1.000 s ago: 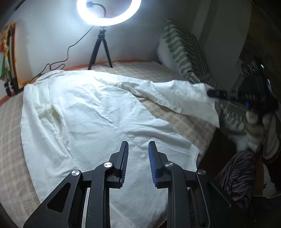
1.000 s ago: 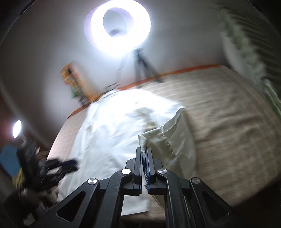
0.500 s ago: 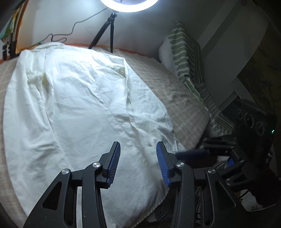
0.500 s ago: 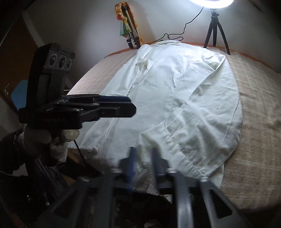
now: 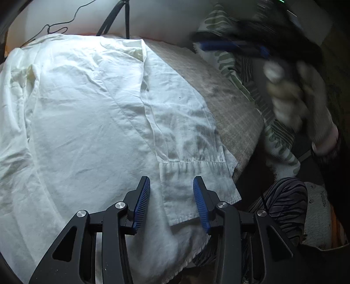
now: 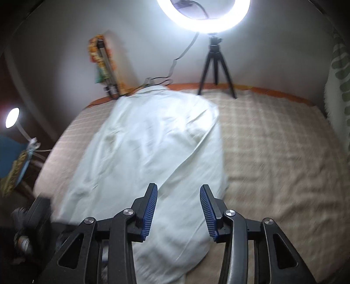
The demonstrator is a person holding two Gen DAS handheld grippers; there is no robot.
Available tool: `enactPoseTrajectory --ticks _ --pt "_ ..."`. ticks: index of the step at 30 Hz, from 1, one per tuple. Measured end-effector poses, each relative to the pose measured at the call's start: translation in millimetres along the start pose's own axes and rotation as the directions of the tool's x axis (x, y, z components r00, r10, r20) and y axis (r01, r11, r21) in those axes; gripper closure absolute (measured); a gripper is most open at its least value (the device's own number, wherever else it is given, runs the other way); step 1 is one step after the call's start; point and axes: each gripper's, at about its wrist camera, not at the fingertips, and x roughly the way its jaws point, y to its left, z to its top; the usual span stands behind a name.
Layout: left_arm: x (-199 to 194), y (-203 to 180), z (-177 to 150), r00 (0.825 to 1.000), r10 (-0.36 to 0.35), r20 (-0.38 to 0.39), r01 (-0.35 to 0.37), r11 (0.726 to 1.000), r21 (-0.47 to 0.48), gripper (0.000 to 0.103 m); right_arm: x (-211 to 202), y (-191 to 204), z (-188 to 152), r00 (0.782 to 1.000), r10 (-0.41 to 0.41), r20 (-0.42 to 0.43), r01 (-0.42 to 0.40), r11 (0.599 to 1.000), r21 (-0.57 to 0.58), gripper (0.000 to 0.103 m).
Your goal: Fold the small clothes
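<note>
A white long-sleeved shirt (image 5: 98,113) lies spread on the bed, its right sleeve folded in over the body. The sleeve's cuff (image 5: 192,174) rests at the near edge. My left gripper (image 5: 171,205) hovers just over that cuff, pointing down at it; its jaws are closing, and the pads stand apart from the cloth. In the right wrist view the shirt (image 6: 153,142) runs away from my right gripper (image 6: 178,209), which is open with nothing between its pads. The right gripper (image 5: 231,47) also shows blurred, held in a gloved hand, at the upper right of the left wrist view.
A checked beige bed cover (image 6: 273,153) lies under the shirt. A ring light (image 6: 203,17) on a black tripod (image 6: 215,65) stands at the bed's far edge. A green-striped pillow (image 5: 240,72) lies on the right. A person's striped trouser leg (image 5: 284,203) is beside the near edge.
The right gripper let go of the sleeve, which now lies folded over the shirt, opened, and swung away. The left gripper sank toward the cuff with wider jaws.
</note>
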Motion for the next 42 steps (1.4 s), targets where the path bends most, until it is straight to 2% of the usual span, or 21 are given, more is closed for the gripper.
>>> enactPoseTrajectory --ticks 1,2,3,8,11,13,14,15,17,18,25,30,34,37,42 --pt "1 1 1 1.0 -0.022 0.004 0.022 1.0 -0.005 0.076 12 -7 16 1.0 -0.013 -0.011 0.013 1.0 0.013 0.059" --pt "3 3 1 0.999 -0.044 0.003 0.044 0.999 -0.018 0.088 24 -13 31 0.999 -0.031 -0.022 0.032 0.999 0.027 0.06" --pt "4 5 2 0.999 -0.054 0.008 0.054 0.998 -0.023 0.094 34 -18 45 0.998 -0.059 -0.027 0.06 0.998 0.036 0.059" --pt "5 9 1 0.994 -0.102 0.037 0.103 0.994 -0.027 0.1 95 -37 104 0.985 -0.159 -0.07 0.163 0.985 0.052 0.06" --pt "4 4 2 0.992 -0.114 0.048 0.115 0.993 -0.013 0.101 128 -48 125 0.975 -0.188 -0.115 0.196 0.979 0.058 0.061" --pt "3 1 2 0.991 -0.121 0.054 0.122 0.993 -0.003 0.101 150 -54 136 0.962 -0.227 -0.154 0.237 0.97 0.049 0.064" --pt "1 -1 2 0.991 -0.121 0.057 0.121 0.993 0.01 0.101 159 -56 139 0.955 -0.242 -0.171 0.253 0.966 0.046 0.069" --pt "0 -2 1 0.991 -0.124 0.059 0.123 0.992 0.017 0.101 166 -58 142 0.952 -0.245 -0.182 0.257 0.965 0.045 0.083" --pt "-2 -3 1 0.99 -0.13 0.06 0.129 0.991 0.021 0.101 175 -60 146 0.953 -0.226 -0.201 0.24 0.969 0.051 0.098" --pt "-2 -2 1 0.99 -0.131 0.06 0.13 0.991 0.021 0.101 179 -60 147 0.956 -0.21 -0.205 0.226 0.972 0.058 0.103" --pt "-9 1 -8 0.987 -0.152 0.059 0.152 0.988 -0.008 0.102 162 -30 160 0.969 -0.205 -0.141 0.209 0.978 0.017 0.103" --pt "-19 -3 -20 0.986 -0.153 0.069 0.154 0.988 -0.006 0.102 151 19 165 0.973 -0.21 -0.098 0.201 0.975 -0.099 0.103" --pt "-16 1 -29 0.988 -0.141 0.062 0.143 0.989 -0.035 0.102 164 57 162 0.974 -0.213 -0.081 0.194 0.962 -0.19 0.103" --pt "-13 -1 -33 0.989 -0.136 0.053 0.139 0.989 -0.045 0.102 185 74 152 0.974 -0.202 -0.106 0.173 0.957 -0.233 0.103" --pt "-9 -10 -38 0.991 -0.124 0.042 0.125 0.992 -0.011 0.102 211 88 134 0.968 -0.203 -0.148 0.156 0.948 -0.277 0.103"
